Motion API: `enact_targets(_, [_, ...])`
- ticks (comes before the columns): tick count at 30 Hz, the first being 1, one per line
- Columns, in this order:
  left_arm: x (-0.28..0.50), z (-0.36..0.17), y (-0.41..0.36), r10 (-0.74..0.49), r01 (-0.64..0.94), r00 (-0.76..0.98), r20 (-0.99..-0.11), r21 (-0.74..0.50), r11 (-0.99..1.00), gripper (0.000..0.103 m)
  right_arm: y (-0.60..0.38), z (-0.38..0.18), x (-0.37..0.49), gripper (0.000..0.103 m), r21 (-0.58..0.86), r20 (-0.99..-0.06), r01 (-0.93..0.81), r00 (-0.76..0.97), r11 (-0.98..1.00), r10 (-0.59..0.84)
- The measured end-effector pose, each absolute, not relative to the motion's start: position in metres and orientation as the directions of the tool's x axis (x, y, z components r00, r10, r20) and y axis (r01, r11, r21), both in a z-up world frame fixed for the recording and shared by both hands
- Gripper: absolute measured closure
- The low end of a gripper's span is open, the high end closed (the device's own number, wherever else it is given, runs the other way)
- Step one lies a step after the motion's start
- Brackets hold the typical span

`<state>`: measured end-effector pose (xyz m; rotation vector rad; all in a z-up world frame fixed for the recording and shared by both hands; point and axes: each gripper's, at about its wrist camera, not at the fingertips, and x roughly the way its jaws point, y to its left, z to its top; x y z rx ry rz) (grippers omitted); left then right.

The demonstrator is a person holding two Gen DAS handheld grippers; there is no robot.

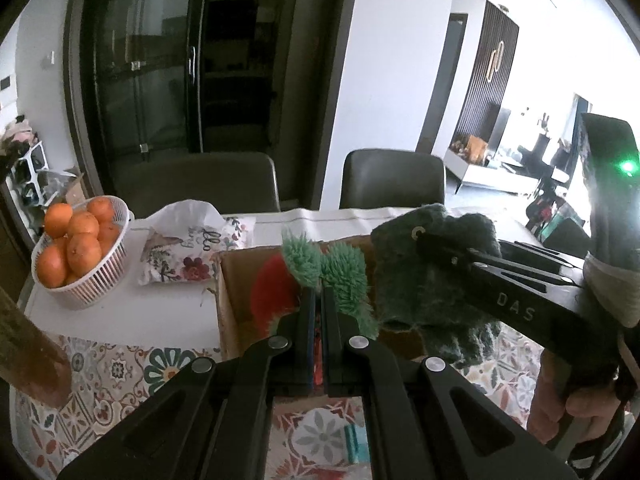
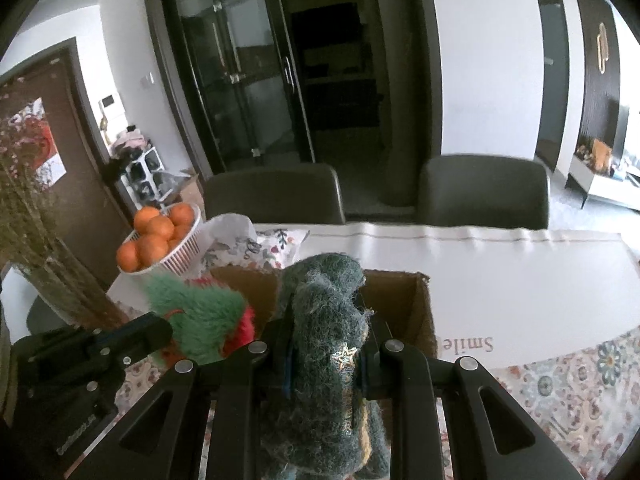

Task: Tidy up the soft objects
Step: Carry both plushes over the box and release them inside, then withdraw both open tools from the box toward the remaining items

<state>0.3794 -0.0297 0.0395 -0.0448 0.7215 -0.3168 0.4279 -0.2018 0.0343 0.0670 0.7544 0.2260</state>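
My left gripper (image 1: 319,300) is shut on a fuzzy red and light-green plush toy (image 1: 320,268), held over an open cardboard box (image 1: 230,300). My right gripper (image 2: 326,344) is shut on a dark green woolly soft toy (image 2: 326,320) with a small gold star, held above the same box (image 2: 404,300). In the left wrist view the right gripper (image 1: 420,240) and its dark green toy (image 1: 420,280) sit just right of my left gripper. In the right wrist view the left gripper body (image 2: 100,352) and the plush toy (image 2: 200,316) are at lower left.
A white basket of oranges (image 1: 76,252) stands at the table's far left, next to a floral pillow (image 1: 188,252). A vase of dried stems (image 2: 44,240) stands at the left. Two dark chairs (image 2: 484,192) are behind the table. A patterned tablecloth (image 2: 560,380) covers the near side.
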Motion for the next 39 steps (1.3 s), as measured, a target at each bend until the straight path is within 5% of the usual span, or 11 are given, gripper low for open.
enact_targets(17, [0.427,-0.02,-0.042,-0.242,0.262,0.611,-0.754,-0.096,0.96,0.099,-0.196,-0.04,0.48,0.079,0.119,-0.798,-0.18,0.568,0.976,0.202])
enact_targets(21, [0.43,-0.026,-0.041,-0.23,0.259,0.594,-0.77,-0.087,0.962,0.098,-0.193,-0.053,0.485,0.072,0.12,-0.829,-0.186,0.522,0.975,0.201])
enact_targets(23, [0.43,-0.028,-0.042,-0.224,0.259,0.592,-0.774,-0.08,0.963,0.095,-0.193,-0.055,0.484,0.067,0.125,-0.833,-0.189,0.513,0.974,0.206])
enact_targets(26, [0.429,-0.026,-0.043,-0.226,0.266,0.587,-0.778,-0.079,0.961,0.077,-0.194,-0.052,0.479,0.06,0.134,-0.829,-0.201,0.513,0.97,0.221])
enact_targets(37, [0.398,-0.005,-0.035,-0.21,0.246,0.616,-0.759,-0.068,0.967,0.06,-0.199,-0.011,0.433,0.045,0.07,-0.785,-0.157,0.601,0.985,0.152])
enact_targets(39, [0.387,-0.001,-0.033,-0.209,0.244,0.622,-0.755,-0.067,0.967,0.056,-0.2,-0.003,0.42,0.035,0.051,-0.776,-0.14,0.618,0.989,0.128])
